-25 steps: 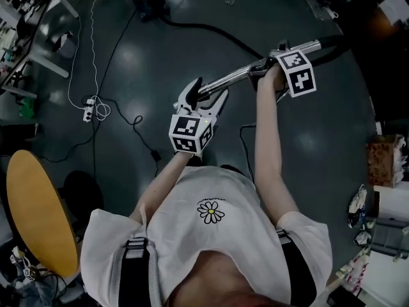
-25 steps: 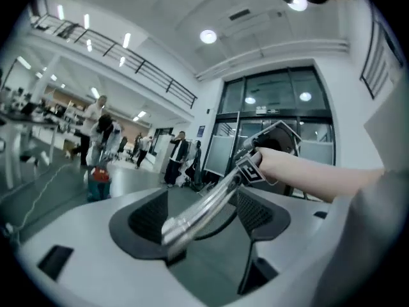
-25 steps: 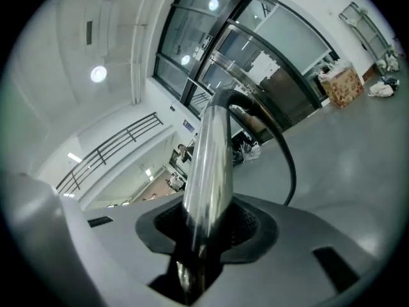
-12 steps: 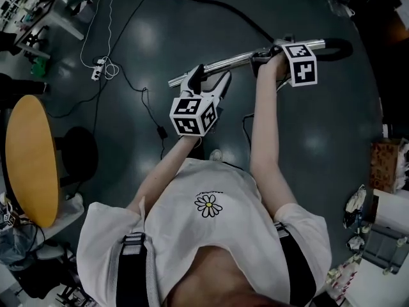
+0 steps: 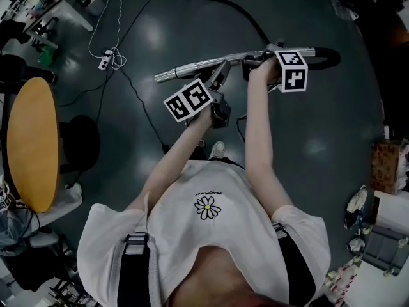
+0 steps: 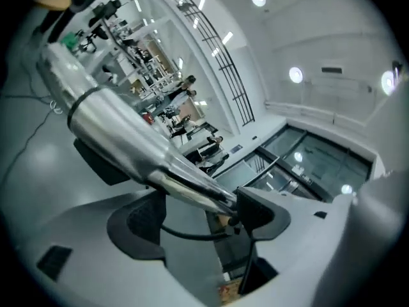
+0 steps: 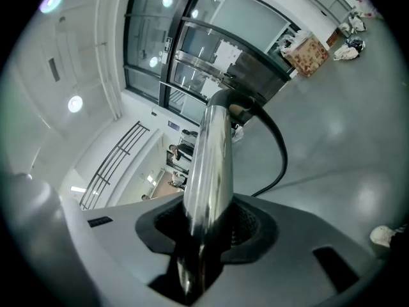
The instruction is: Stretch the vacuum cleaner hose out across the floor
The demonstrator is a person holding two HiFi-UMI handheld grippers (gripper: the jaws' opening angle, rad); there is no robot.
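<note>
- Where the head view looks down on the dark floor [image 5: 319,139], a metal wand [image 5: 192,67] is held roughly level in front of the person, clear of the ground.
- The right gripper [image 5: 255,60] is seen clamped on the wand [image 7: 211,165] near its bent end, with both pads pressed against the tube.
- The left gripper [image 5: 220,75] is held with its jaws spread wide. The wand [image 6: 115,133] is passed between them and rests against one pad, but is not squeezed.
- The vacuum cleaner hose [image 5: 238,13] is led off the wand's bent end, beyond the right gripper, and is laid in a curve across the floor toward the head view's top edge.
- A round yellow table [image 5: 29,142] is seen well apart at the left.
</note>
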